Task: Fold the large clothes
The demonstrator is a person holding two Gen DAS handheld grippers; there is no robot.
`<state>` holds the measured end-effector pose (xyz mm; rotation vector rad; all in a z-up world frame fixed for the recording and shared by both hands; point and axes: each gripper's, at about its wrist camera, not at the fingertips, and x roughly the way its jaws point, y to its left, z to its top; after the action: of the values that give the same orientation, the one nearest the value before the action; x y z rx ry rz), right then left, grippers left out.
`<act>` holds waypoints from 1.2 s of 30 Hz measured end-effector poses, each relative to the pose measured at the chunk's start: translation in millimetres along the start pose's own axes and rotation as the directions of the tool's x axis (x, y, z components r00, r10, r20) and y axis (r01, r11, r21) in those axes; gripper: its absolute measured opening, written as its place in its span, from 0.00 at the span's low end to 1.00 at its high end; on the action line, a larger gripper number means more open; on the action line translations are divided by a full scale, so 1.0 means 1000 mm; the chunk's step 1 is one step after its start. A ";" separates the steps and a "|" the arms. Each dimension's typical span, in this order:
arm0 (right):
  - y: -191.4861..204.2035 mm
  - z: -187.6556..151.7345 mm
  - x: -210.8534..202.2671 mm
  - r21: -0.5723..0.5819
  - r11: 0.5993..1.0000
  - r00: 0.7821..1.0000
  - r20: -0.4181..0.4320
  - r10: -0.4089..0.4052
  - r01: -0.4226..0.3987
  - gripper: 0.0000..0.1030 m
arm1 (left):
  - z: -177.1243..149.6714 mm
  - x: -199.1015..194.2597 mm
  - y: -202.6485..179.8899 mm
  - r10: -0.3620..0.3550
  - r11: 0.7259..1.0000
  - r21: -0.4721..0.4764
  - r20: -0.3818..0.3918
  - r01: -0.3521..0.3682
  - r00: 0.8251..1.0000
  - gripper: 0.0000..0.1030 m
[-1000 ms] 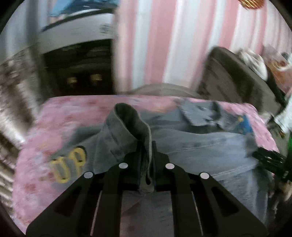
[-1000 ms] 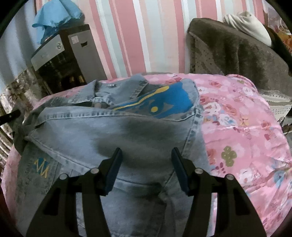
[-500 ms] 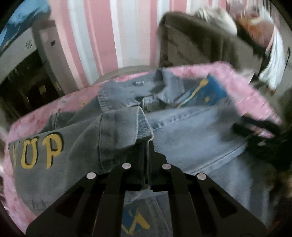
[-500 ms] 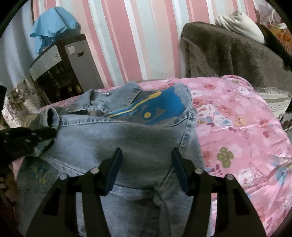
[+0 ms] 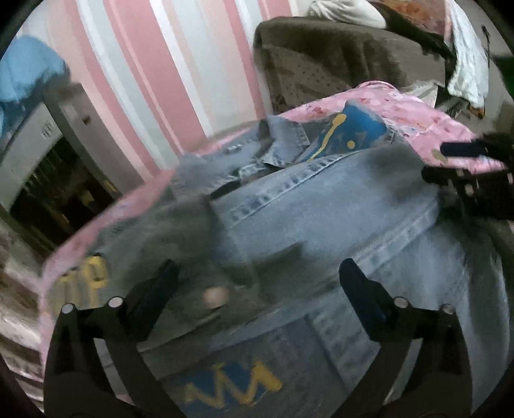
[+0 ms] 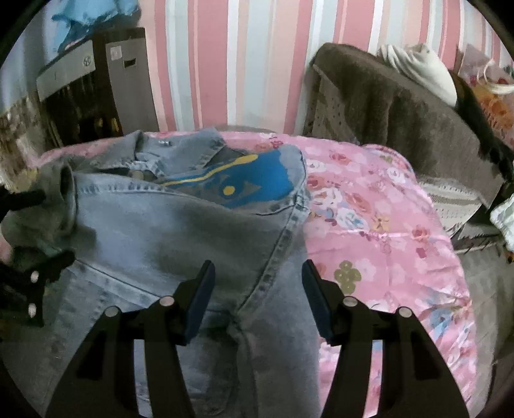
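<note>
you're in a home bedroom: a bed with a pink floral cover (image 6: 379, 225), pink striped wallpaper (image 6: 231, 64), a brown blanket-draped sofa (image 6: 385, 106) and a dark cabinet (image 6: 96, 96).

left gripper (image 5: 257, 276): my jaws spread wide, seemingly empty (blurred) | right gripper (image 6: 257, 283): my jaws apart, gripping nothing

Wall (image 6: 225, 64) pink/white/grey vertical stripes across the top. Dark cabinet (image 6: 106, 86) upper left, blue cloth (image 6: 93, 16) on it. Brown sofa (image 6: 385, 106) upper right, white bundle (image 6: 420, 69) on its back. Pink floral cover (image 6: 379, 225) centre-right.
</note>
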<state>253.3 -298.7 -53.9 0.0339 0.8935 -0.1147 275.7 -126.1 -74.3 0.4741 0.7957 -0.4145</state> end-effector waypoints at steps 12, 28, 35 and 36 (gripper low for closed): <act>0.082 0.042 0.001 -0.004 0.945 0.945 0.033 0.327 -0.327 0.55 | -0.078 -0.044 0.159 0.099 0.940 -0.327 -0.003 -0.095 0.995 0.97; 0.187 0.051 0.016 -0.181 0.903 0.911 0.066 0.408 -0.391 0.08 | -0.115 -0.037 0.217 0.255 0.851 -0.478 0.017 -0.216 0.967 0.97; 0.077 0.077 -0.068 -0.119 0.974 0.943 0.252 0.220 -0.195 0.08 | -0.109 -0.050 0.223 0.205 0.855 -0.493 0.039 -0.160 0.978 0.97; 0.053 0.078 -0.065 -0.066 0.982 0.956 0.226 0.187 -0.177 0.08 | -0.107 -0.050 0.223 0.191 0.858 -0.493 0.037 -0.148 0.981 0.97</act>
<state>279.5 -247.0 45.2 0.0595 0.6561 0.0732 298.9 123.6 -46.5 0.0482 0.7368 -0.0568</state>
